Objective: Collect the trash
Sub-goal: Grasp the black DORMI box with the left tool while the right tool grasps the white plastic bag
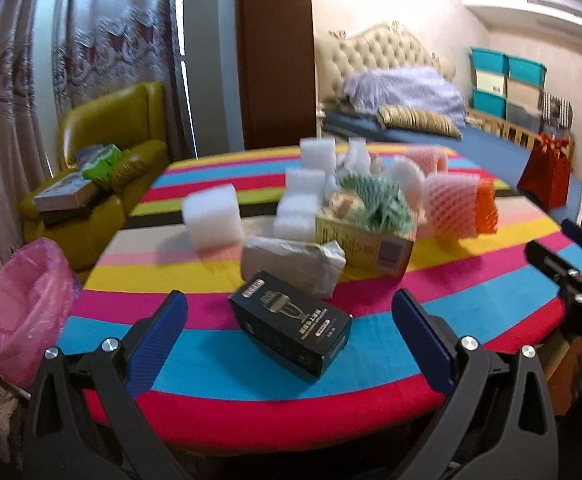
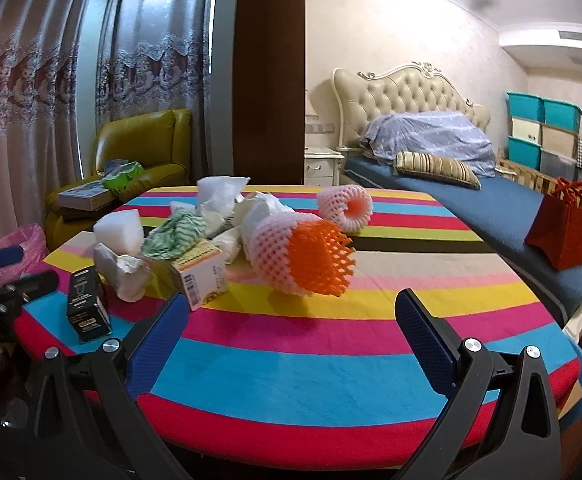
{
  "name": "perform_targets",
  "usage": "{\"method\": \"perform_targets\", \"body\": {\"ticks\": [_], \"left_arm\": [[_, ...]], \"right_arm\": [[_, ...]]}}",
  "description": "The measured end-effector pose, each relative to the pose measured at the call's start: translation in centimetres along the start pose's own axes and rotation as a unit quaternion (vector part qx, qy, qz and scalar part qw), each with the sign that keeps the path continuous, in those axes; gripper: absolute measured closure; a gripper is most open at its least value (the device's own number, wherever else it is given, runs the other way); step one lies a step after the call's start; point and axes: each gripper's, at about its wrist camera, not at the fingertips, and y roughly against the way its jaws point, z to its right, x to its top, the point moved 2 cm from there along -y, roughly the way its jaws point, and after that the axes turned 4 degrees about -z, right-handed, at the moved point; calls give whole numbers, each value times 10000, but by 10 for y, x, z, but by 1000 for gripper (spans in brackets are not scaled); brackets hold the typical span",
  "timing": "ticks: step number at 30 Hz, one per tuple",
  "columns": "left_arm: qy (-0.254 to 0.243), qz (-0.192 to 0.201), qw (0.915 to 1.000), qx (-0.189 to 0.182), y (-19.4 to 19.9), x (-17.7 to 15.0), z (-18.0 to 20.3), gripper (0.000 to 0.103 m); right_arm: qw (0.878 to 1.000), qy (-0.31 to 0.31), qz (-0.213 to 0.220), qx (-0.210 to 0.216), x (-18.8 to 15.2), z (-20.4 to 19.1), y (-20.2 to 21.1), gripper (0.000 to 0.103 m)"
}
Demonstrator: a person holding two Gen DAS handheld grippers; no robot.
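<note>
Two claws, left claw [image 1: 291,320] and right claw [image 2: 291,320], spread wide and holding nothing, low over near edge of striped worktop [image 2: 311,376]. Black box [image 1: 291,322] flat on blue stripe between left fingers, untouched. Just beyond at 12 o'clock, crumpled grey packet [image 1: 293,262] against yellow carton [image 1: 365,240] with green-striped rag [image 1: 377,200]. White foam blocks [image 1: 211,220] at 11 o'clock, pink-and-orange foam net [image 2: 303,258] at 1 o'clock. Pink-lined bin [image 1: 19,308] off worktop edge at 9 o'clock. Bed [image 2: 471,196] far behind.
</note>
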Motion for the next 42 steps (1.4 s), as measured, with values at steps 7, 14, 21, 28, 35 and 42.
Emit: {"method": "perform_targets", "body": {"ticks": [7, 14, 21, 28, 35, 42], "left_arm": [[40, -307, 9991, 293, -47, 11, 11, 4], [39, -861, 9948, 535, -77, 1, -5, 4], [495, -900, 9939, 407, -69, -15, -56, 17], [677, -831, 9942, -34, -65, -25, -87, 44], [661, -672, 9955, -85, -57, -35, -105, 62], [538, -364, 9979, -23, -50, -27, -109, 34]], "right_arm": [[10000, 41, -40, 12, -2, 3, -8, 6], [9995, 260, -154, 77, -2, -8, -21, 6], [9899, 1173, -236, 764, -2, -61, -36, 6], [9747, 1535, -624, 1498, 7, -109, -58, 18], [9607, 1630, -957, 2032, 23, -143, -80, 25], [9514, 1987, -1307, 1954, 31, -171, -114, 30]]}}
